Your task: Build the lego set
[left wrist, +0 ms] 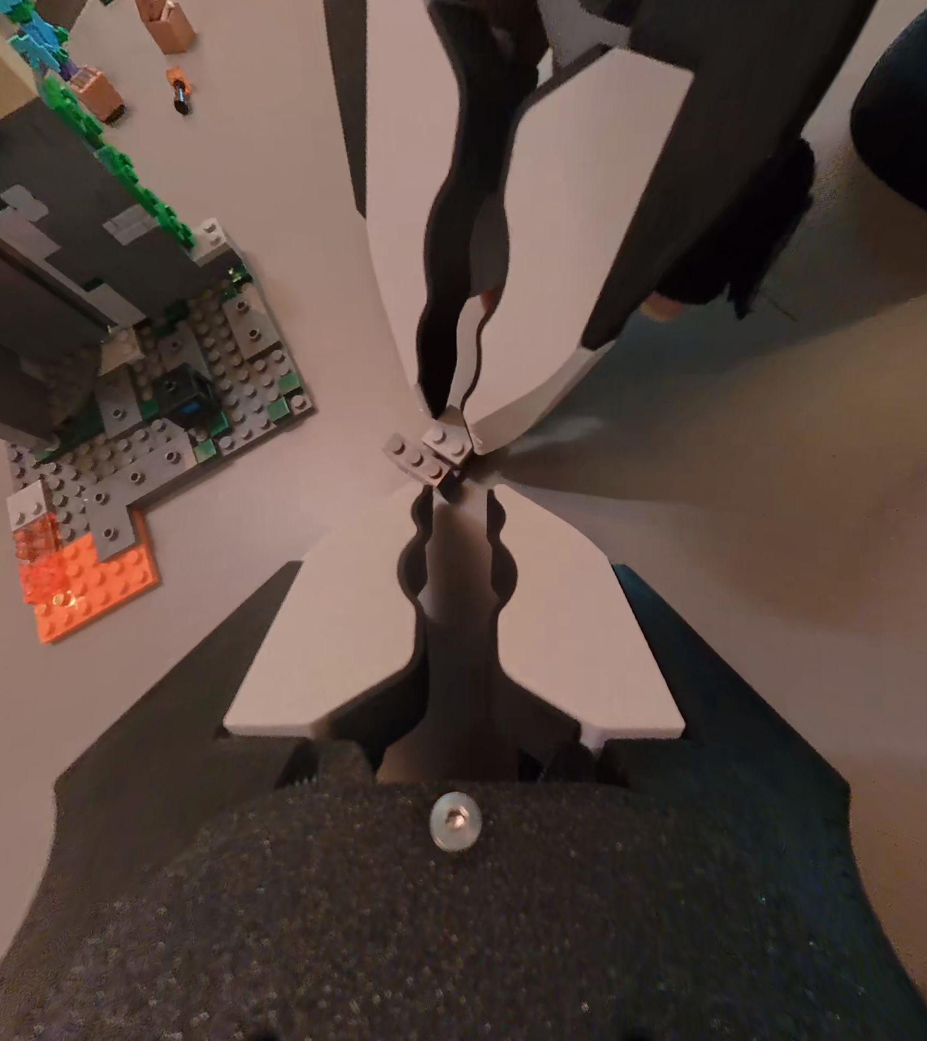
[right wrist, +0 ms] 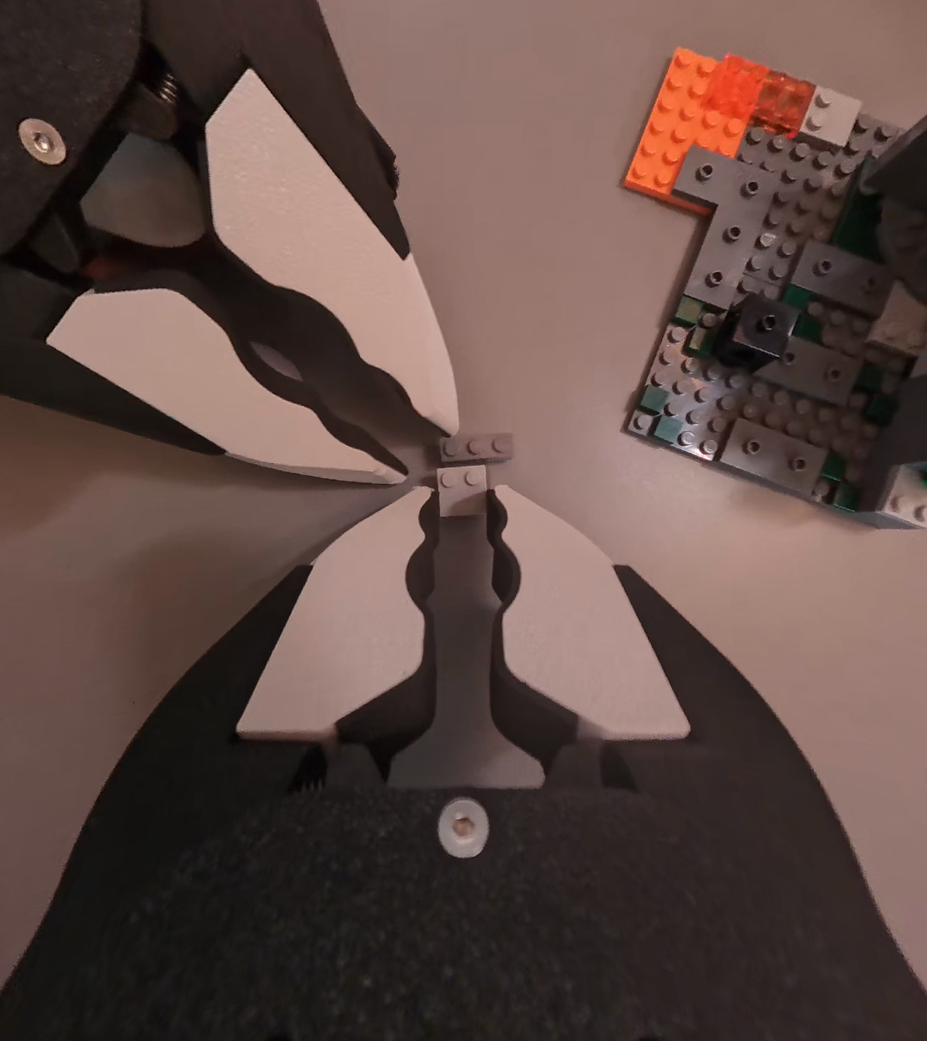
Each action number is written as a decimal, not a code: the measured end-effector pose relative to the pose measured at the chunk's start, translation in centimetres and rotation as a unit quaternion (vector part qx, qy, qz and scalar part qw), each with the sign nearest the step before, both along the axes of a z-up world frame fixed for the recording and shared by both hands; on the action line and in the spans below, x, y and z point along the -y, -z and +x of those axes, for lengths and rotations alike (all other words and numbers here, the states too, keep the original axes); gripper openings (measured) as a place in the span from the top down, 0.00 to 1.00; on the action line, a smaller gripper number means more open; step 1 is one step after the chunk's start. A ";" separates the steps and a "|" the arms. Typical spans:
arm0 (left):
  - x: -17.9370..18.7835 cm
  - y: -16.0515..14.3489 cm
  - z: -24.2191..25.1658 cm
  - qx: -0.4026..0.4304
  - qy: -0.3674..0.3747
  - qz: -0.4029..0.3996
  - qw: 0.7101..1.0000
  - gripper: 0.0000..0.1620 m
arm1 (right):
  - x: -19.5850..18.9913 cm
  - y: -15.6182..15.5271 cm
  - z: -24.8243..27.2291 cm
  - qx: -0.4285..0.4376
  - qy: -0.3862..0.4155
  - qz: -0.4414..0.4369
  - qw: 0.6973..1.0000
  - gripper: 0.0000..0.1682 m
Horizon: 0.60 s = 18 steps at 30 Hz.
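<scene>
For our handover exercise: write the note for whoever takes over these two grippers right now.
Left gripper: shut on the dark grey plate.
Right gripper: shut on the light grey brick.
The two pieces meet above the table; whether they are pressed together is unclear.
The build sits to the side, with orange plates at one corner.
Left: join the pieces, then add them to the build.

Left tongs (left wrist: 454, 489) and right tongs (left wrist: 453, 414) meet tip to tip above worktop (left wrist: 292, 236), each pinching small lego piece. Three-stud plate (left wrist: 415, 457) in left tongs; two-stud brick (right wrist: 462, 491) in right tongs; the two pieces touching, plate just beyond brick in right wrist view. Lego baseplate build (left wrist: 168, 450) on worktop, well left of tongs in left wrist view. Tall walls (left wrist: 27, 236) on build's far side. Loose small pieces (left wrist: 179, 90) on worktop beyond build.
</scene>
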<state>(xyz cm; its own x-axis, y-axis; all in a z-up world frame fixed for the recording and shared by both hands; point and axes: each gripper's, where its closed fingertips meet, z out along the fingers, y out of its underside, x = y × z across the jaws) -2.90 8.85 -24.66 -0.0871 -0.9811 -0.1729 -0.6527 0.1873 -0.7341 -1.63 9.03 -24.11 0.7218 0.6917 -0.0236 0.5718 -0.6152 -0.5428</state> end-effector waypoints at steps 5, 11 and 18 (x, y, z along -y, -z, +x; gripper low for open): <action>0.3 0.0 0.0 -0.001 0.006 -0.001 1.000 0.89 | 0.0 0.2 0.1 0.012 -0.011 -0.005 1.000 0.91; 0.4 0.0 0.0 0.000 0.007 -0.001 1.000 0.89 | -0.2 0.5 0.1 0.030 -0.043 -0.014 0.999 0.91; 0.4 0.0 0.0 0.001 0.007 -0.004 1.000 0.90 | -0.2 0.6 -0.1 0.036 -0.086 -0.020 0.995 0.89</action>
<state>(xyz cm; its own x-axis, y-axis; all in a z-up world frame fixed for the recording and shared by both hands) -2.91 8.49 -24.68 -0.1012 -0.9810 -0.1657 -0.6490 0.1913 -0.7364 -1.69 9.21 -24.71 0.5936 0.8048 -0.0059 0.7069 -0.5249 -0.4741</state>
